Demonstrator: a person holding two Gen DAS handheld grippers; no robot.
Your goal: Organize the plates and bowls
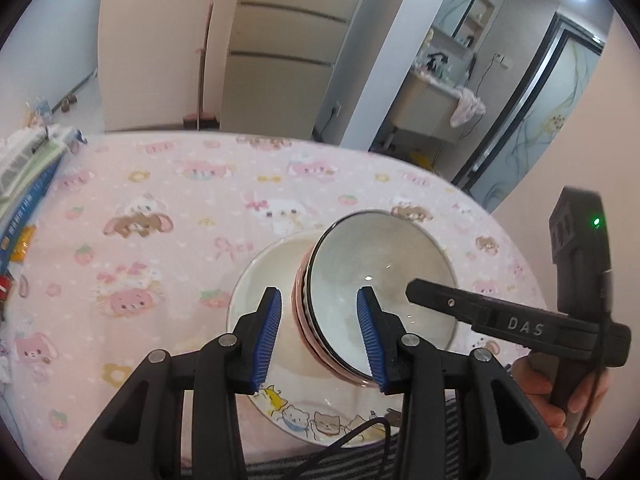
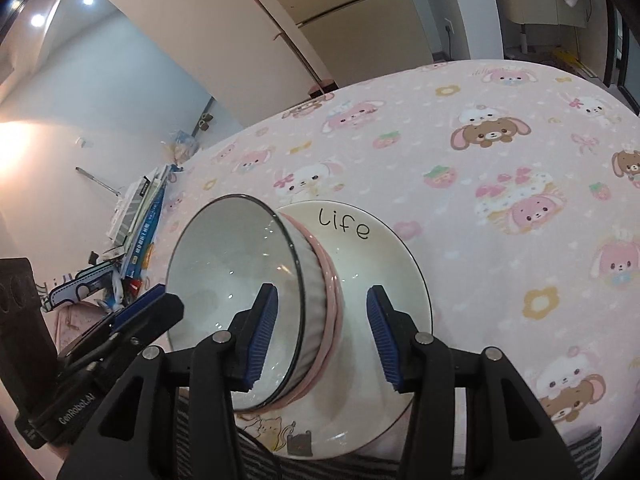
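A grey bowl with a dark rim [image 1: 380, 280] [image 2: 224, 272] is nested on top of pink bowls [image 1: 300, 312] [image 2: 332, 292]. The stack stands on a white plate [image 1: 260, 276] [image 2: 384, 264] printed with cartoon cats and the word "Life". My left gripper [image 1: 320, 332] hovers open above the stack's left rim, its blue pads clear of the bowls. My right gripper [image 2: 322, 336] hovers over the stack's right side, jaws apart and touching nothing. Each gripper shows in the other's view: the right gripper [image 1: 416, 294] from the left wrist and the left gripper [image 2: 164, 300] from the right wrist.
The table wears a pink cartoon tablecloth [image 1: 180, 200] [image 2: 500, 140]. A pile of books and packets [image 1: 28, 176] [image 2: 140, 220] lies along its left edge. A hand [image 1: 560, 396] holds the right gripper's handle. Striped fabric [image 1: 452, 412] shows at the near edge.
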